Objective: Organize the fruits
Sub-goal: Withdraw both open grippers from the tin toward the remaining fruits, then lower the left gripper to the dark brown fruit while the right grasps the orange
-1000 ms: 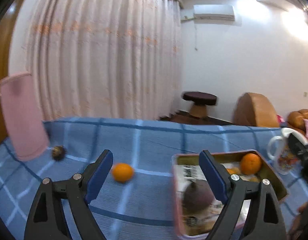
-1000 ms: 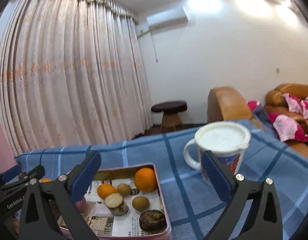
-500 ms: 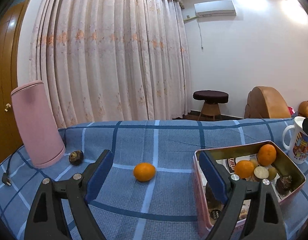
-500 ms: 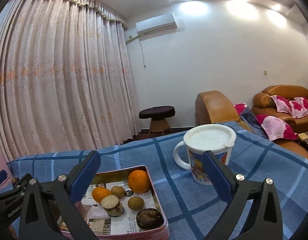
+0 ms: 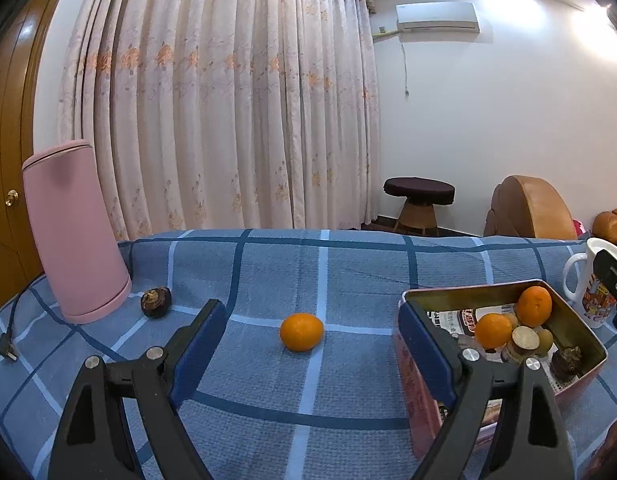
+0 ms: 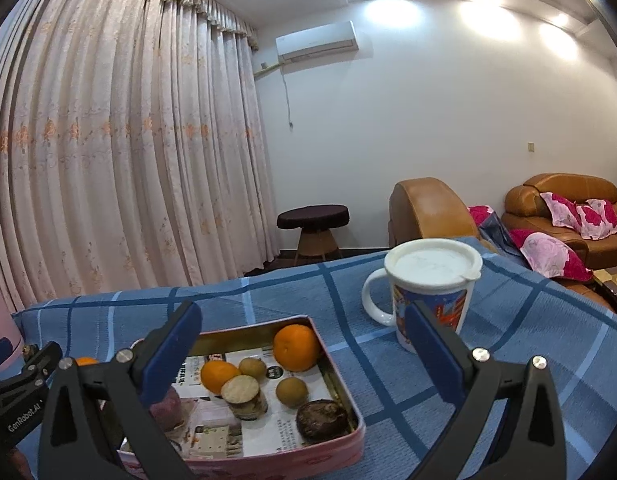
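Note:
A loose orange (image 5: 301, 331) lies on the blue checked cloth, straight ahead of my open left gripper (image 5: 312, 350) and apart from it. A dark mangosteen (image 5: 156, 301) sits further left beside the pink kettle. The pink tin tray (image 5: 460, 294) to the right holds two oranges, kiwis, a cut piece and dark fruits. In the right wrist view the same tray (image 6: 340, 384) lies under my open right gripper (image 6: 304, 354), with an orange (image 6: 295, 347), a smaller orange (image 6: 217, 376), a kiwi (image 6: 291, 391) and a dark fruit (image 6: 322, 419) inside. Both grippers hold nothing.
A tall pink kettle (image 5: 74, 232) stands at the left with a cable (image 5: 8, 344) trailing off. A lidded white mug (image 6: 432, 288) stands right of the tray. Beyond the table are curtains, a round stool (image 5: 418, 196) and brown sofas (image 6: 564, 208).
The left gripper has swung left and back, so the loose orange is now centred between its fingers and the tray sits at the right. The right gripper has risen slightly.

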Tool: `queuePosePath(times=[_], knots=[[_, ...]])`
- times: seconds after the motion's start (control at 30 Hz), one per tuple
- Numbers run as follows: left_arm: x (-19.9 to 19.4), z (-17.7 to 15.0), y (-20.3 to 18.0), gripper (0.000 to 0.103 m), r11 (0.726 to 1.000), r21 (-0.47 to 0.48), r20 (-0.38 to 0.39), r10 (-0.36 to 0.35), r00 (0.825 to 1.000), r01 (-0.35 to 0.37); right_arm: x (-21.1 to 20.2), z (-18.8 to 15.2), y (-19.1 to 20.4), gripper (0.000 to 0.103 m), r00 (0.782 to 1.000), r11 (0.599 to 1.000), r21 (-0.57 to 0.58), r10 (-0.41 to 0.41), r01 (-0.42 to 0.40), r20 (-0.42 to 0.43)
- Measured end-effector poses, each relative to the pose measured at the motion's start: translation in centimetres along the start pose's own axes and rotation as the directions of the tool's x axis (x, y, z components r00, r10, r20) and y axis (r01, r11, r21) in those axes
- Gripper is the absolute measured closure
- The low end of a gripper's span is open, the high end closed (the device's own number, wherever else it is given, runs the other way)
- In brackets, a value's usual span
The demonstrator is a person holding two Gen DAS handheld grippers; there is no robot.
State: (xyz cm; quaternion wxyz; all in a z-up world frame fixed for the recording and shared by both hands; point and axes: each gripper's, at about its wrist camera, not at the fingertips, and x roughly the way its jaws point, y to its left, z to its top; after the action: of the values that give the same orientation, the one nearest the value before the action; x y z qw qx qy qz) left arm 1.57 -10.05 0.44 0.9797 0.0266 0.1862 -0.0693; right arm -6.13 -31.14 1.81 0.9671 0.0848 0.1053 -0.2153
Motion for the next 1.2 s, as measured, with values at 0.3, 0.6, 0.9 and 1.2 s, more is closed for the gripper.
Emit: queuePosePath(times=[0.3, 0.6, 0.9, 1.2], knots=[[-0.1, -0.1, 1.8, 0.014, 1.0, -0.015, -0.011, 0.004, 1.0, -0.004, -0.3, -0.6, 2.3, 0.0, 0.999, 0.999, 0.025, 0.026, -0.025, -0.026], [0.2, -0.2, 4.7, 0.014, 0.999, 0.005, -0.011, 0.046, 0.999, -0.046, -0.6, -1.1, 5.9, 0.0, 0.998, 0.998, 0.009, 0.059, -0.059, -0.03], [1.1, 0.0, 9.4, 0.014, 0.995, -0.007, -0.027, 0.102, 0.994, -0.103, -0.7, -1.5, 9.5, 0.0, 0.994, 0.995, -0.011, 0.1, -0.101, -0.03], [2.4, 0.1, 14.9, 0.014, 0.979, -0.037, -0.072, 0.198, 0.978, -0.201, -0.3, -2.2, 14.1, 0.0, 0.983, 0.981, -0.077, 0.175, -0.179, -0.059]])
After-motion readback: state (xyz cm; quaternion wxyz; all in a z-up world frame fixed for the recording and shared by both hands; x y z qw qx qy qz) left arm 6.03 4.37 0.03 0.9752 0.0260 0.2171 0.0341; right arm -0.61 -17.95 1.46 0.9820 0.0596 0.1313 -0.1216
